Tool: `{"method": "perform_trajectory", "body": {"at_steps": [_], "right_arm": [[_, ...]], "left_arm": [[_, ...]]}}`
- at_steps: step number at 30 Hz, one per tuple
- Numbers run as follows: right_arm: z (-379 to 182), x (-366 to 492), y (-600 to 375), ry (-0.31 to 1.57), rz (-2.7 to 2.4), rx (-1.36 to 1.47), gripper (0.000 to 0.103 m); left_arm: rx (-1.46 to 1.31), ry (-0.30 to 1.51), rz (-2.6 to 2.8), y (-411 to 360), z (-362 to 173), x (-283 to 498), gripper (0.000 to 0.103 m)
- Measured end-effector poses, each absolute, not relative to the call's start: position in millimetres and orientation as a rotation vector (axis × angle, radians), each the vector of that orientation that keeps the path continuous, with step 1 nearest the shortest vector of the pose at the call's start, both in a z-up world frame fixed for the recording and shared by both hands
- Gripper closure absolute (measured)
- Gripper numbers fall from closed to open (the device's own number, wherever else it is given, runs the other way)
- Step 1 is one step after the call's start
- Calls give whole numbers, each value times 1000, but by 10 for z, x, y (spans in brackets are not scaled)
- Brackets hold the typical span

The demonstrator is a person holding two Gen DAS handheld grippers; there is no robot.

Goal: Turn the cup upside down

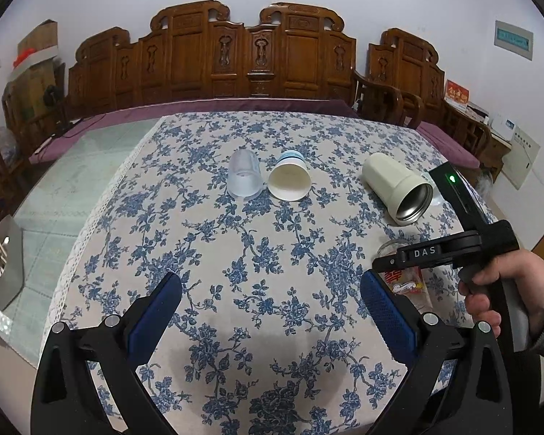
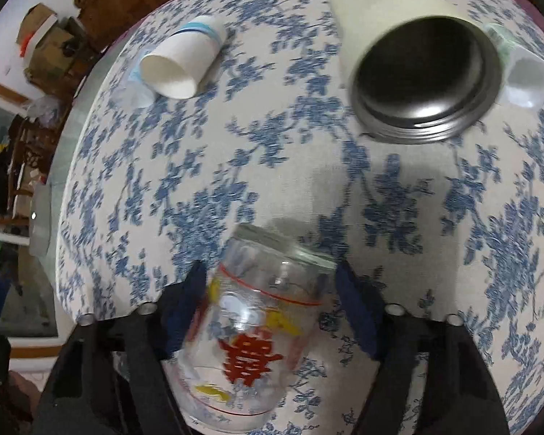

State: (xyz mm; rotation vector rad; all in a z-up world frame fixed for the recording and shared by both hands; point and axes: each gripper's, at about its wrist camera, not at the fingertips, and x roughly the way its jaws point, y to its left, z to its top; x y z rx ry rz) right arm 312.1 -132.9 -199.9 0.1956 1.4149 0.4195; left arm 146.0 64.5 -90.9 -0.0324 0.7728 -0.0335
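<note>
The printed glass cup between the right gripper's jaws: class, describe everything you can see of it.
The printed glass cup is clear glass with a thick base, thin red rings, yellow patches and a red Chinese character. It sits tilted between the jaws of the right gripper; the left pad seems to touch it, the right shows a gap. Motion blur hides whether it rests on the floral tablecloth.

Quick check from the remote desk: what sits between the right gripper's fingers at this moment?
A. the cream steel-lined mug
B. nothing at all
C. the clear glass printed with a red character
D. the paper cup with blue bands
C: in the right wrist view the clear glass printed with a red character sits between the right gripper's fingers, while the paper cup and cream mug lie on their sides farther off on the tablecloth.
</note>
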Motion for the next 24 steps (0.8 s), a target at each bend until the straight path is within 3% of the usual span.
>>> {"method": "perform_trajectory", "body": {"at_steps": [10, 24], "right_arm": [[-1914, 3086, -1363, 1391, 431, 208, 45], [-1262, 2682, -1475, 1074, 469, 11, 46]], "left_arm": [[-31, 771, -35, 627, -897, 1439, 8], [-15, 769, -39, 543, -879, 1445, 8]]}}
